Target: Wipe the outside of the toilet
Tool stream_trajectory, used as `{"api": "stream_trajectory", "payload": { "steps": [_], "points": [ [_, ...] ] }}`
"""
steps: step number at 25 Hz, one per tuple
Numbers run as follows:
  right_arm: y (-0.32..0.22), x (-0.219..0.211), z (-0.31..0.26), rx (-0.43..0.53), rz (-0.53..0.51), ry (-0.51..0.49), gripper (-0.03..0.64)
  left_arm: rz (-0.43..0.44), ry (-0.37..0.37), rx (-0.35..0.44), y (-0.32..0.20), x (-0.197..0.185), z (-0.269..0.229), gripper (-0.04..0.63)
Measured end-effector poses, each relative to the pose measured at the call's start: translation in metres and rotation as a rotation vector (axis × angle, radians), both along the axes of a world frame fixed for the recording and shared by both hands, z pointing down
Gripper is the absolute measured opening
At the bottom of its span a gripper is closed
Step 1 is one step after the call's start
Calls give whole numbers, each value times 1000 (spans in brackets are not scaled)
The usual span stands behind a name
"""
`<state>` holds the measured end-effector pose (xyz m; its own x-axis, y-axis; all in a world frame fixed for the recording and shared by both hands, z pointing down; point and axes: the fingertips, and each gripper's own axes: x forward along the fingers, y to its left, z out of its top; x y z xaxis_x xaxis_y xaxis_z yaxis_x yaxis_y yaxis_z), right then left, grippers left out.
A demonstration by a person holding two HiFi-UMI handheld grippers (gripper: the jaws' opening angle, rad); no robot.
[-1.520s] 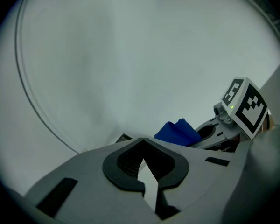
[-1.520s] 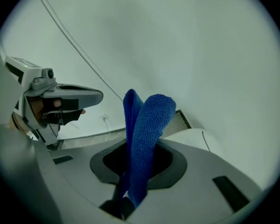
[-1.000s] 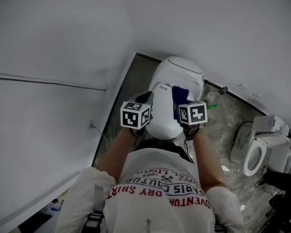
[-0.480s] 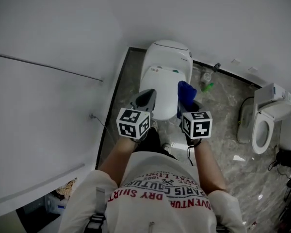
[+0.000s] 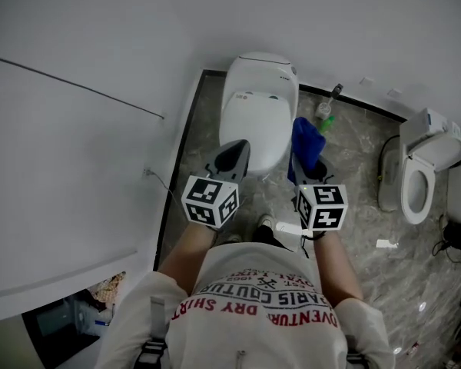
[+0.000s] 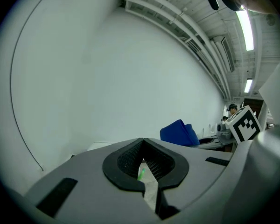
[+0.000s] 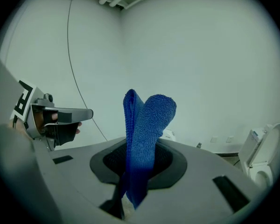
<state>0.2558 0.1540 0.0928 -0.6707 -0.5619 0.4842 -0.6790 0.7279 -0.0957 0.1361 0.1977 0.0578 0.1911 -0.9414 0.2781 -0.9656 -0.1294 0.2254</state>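
I have the right gripper (image 5: 307,164) clamped on a blue terry cloth (image 5: 306,141). In the right gripper view the jaws are pressed tight on the folded cloth (image 7: 144,134), which stands up out of the gripper (image 7: 137,167) in a loop.

The left gripper (image 5: 234,146) holds nothing. In the left gripper view its jaws (image 6: 142,146) are drawn together, with only a thin slit between the pads and just floor showing through it.

The toilet (image 5: 253,118) is white with its lid down. It stands at the far edge of the grey marbled floor (image 5: 353,167), close to the far left corner and backed against the white wall (image 5: 84,68). From the head view the left gripper hangs over the near end of the lid. The cloth is just off the bowl's right flank, and I can't tell whether it touches the porcelain.

A small green object (image 5: 327,121) lies on the floor just right of the toilet's base; it's too small to name. A second toilet (image 5: 419,175), with its lid raised, stands well apart at the floor's right edge. A thin cable (image 5: 157,187) runs down the wall on the left.
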Motion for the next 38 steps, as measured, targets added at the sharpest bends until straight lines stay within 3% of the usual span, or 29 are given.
{"api": "stream_trajectory", "payload": {
  "steps": [12, 21, 38],
  "points": [
    [91, -2, -28, 122, 149, -25, 77, 60, 19, 63, 90, -31, -28, 6],
    [133, -29, -35, 161, 167, -18, 77, 30, 26, 78, 132, -71, -30, 6],
    [167, -38, -51, 195, 193, -36, 77, 57, 16, 123, 168, -77, -46, 6]
  ]
}}
